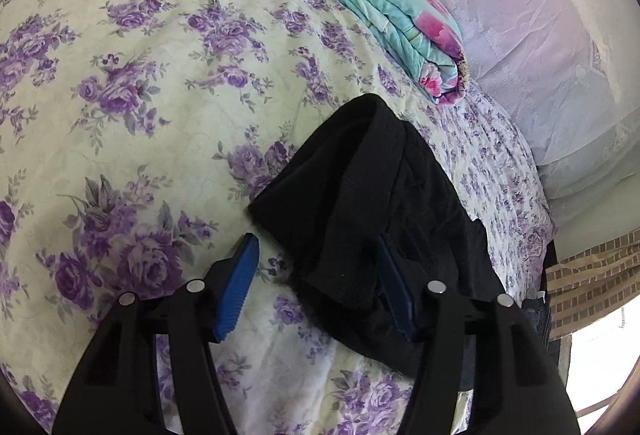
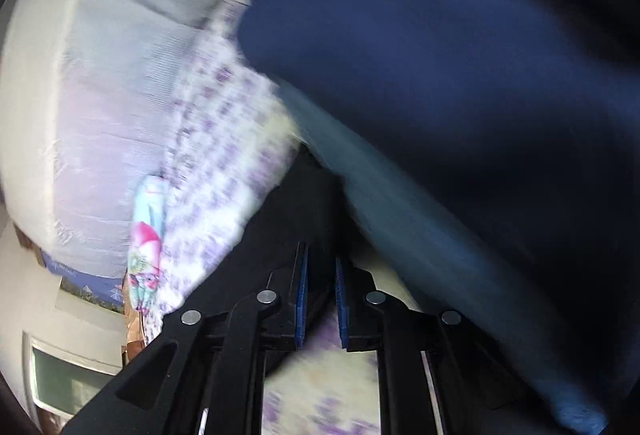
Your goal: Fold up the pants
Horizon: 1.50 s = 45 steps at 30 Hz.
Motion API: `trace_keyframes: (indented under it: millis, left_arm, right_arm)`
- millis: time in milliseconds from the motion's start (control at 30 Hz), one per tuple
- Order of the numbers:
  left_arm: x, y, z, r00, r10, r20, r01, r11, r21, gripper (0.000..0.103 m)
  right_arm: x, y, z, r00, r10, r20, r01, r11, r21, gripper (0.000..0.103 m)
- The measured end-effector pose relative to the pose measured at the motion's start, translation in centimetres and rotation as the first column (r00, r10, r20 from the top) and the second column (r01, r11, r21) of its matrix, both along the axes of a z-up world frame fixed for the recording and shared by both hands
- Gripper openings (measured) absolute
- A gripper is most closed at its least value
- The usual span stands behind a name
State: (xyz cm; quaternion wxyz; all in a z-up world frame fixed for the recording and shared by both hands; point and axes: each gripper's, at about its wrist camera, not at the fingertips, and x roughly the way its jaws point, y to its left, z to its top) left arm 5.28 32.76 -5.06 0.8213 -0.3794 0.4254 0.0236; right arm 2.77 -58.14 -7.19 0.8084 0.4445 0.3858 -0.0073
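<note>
Black pants (image 1: 360,175) lie in a folded bundle on the purple-flowered bedsheet (image 1: 140,95), right of centre in the left wrist view. My left gripper (image 1: 316,241) is open just above them. Its left pad (image 1: 238,283) hangs over bare sheet, and its right pad (image 1: 394,291) rests against the black cloth without squeezing it. The right wrist view is blurred. There my right gripper (image 2: 320,255) has its blue pads nearly together, with dark cloth of the pants (image 2: 288,211) running in between them.
A folded teal and pink blanket (image 1: 384,11) lies at the far side of the bed, beside a pale lilac lace drape (image 1: 520,35). The bed's edge (image 1: 532,235) runs close on the right. A big blurred dark blue cloth mass (image 2: 460,75) fills the right wrist view's upper right.
</note>
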Motion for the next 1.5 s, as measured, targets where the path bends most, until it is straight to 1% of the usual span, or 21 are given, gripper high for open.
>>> trace_keyframes:
  millis: [133,233,300,367,400,500,567,600,667,733,767,800,867,900,933,1033,1133,1267,1333,1400,1500]
  left_arm:
    - [-0.5,-0.4,2.1,0.999,0.007,0.053,-0.008,1.000,0.025,0.058]
    - [-1.0,-2.4,4.8,0.989,-0.053,0.138,0.043,0.996,0.080,0.059]
    - [-0.3,-4.9,6.1,0.978,-0.127,0.168,0.106,0.987,0.124,0.065]
    - [1.0,-7.9,6.4,0.961,-0.222,0.166,0.197,0.968,0.156,0.078]
    - [1.8,-9.8,6.2,0.947,-0.284,0.152,0.257,0.950,0.177,0.078]
    - [3.3,-12.7,4.5,0.931,-0.356,0.083,0.324,0.909,0.260,0.078]
    - [3.7,-12.7,2.9,0.940,-0.341,0.019,0.316,0.890,0.328,0.078]
    - [3.7,-12.1,2.0,0.949,-0.315,0.002,0.295,0.891,0.346,0.077]
    - [3.6,-10.1,1.1,0.956,-0.292,0.030,0.274,0.924,0.268,0.065]
    - [3.2,-8.8,1.5,0.964,-0.258,0.065,0.239,0.947,0.216,0.062]
    - [2.9,-8.7,2.1,0.968,-0.238,0.081,0.215,0.950,0.229,0.066]
    - [2.7,-9.2,2.6,0.968,-0.229,0.099,0.197,0.946,0.256,0.071]
    - [2.7,-10.4,4.0,0.955,-0.247,0.163,0.194,0.939,0.285,0.086]
    - [2.9,-11.4,4.6,0.939,-0.279,0.203,0.220,0.937,0.271,0.087]
    - [3.2,-12.4,5.0,0.921,-0.313,0.231,0.253,0.933,0.255,0.088]
    - [4.4,-16.9,5.1,0.868,-0.412,0.277,0.358,0.906,0.226,0.092]
    - [5.5,-22.2,3.6,0.816,-0.521,0.250,0.459,0.848,0.267,0.092]
    - [6.2,-25.3,0.8,0.782,-0.602,0.165,0.538,0.784,0.309,0.098]
    - [6.5,-25.6,-0.3,0.793,-0.597,0.126,0.538,0.781,0.318,0.098]
    - [6.4,-25.7,-0.1,0.786,-0.602,0.142,0.538,0.779,0.321,0.098]
    - [6.6,-25.5,-0.7,0.786,-0.603,0.138,0.541,0.778,0.320,0.098]
  right_arm:
    - [-1.2,-0.5,1.1,0.999,-0.032,-0.001,0.032,0.999,-0.027,0.022]
    - [-2.3,0.1,5.2,0.988,-0.124,0.088,0.139,0.970,-0.200,0.022]
    - [-2.1,2.0,7.5,0.982,-0.098,0.165,0.139,0.954,-0.266,0.022]
    - [0.2,5.8,8.4,0.972,0.093,0.214,-0.044,0.974,-0.223,0.033]
    - [1.7,8.1,8.1,0.957,0.199,0.213,-0.162,0.971,-0.178,0.037]
    - [5.4,14.6,5.5,0.893,0.428,0.141,-0.415,0.903,-0.115,0.045]
    - [7.2,16.4,2.8,0.878,0.478,0.028,-0.470,0.872,-0.134,0.045]
    - [7.6,16.3,1.7,0.887,0.460,-0.026,-0.458,0.874,-0.159,0.044]
    - [8.6,14.2,0.1,0.923,0.374,-0.090,-0.384,0.909,-0.161,0.003]
    - [8.5,13.1,2.3,0.959,0.277,-0.056,-0.283,0.934,-0.220,0.010]
    - [8.9,13.4,3.8,0.958,0.287,-0.011,-0.279,0.923,-0.265,0.011]
    - [9.4,14.4,5.5,0.942,0.334,0.039,-0.310,0.907,-0.286,0.013]
    - [11.5,17.4,7.6,0.882,0.456,0.118,-0.420,0.876,-0.238,0.044]
    - [12.9,19.7,8.2,0.840,0.520,0.155,-0.486,0.848,-0.213,0.048]
    - [14.2,21.7,8.4,0.804,0.570,0.171,-0.538,0.819,-0.199,0.048]
    - [19.0,29.7,7.9,0.657,0.729,0.191,-0.722,0.681,-0.118,0.048]
    - [21.8,37.8,6.2,0.545,0.825,0.152,-0.823,0.560,-0.093,0.048]
    - [25.7,45.2,4.3,0.457,0.887,0.067,-0.881,0.462,-0.106,0.048]
    - [27.0,46.6,3.2,0.433,0.900,0.047,-0.894,0.435,-0.110,0.048]
    - [27.2,47.2,2.8,0.388,0.920,0.049,-0.916,0.391,-0.090,0.044]
    - [27.0,47.9,2.9,0.338,0.941,0.012,-0.931,0.337,-0.138,0.041]
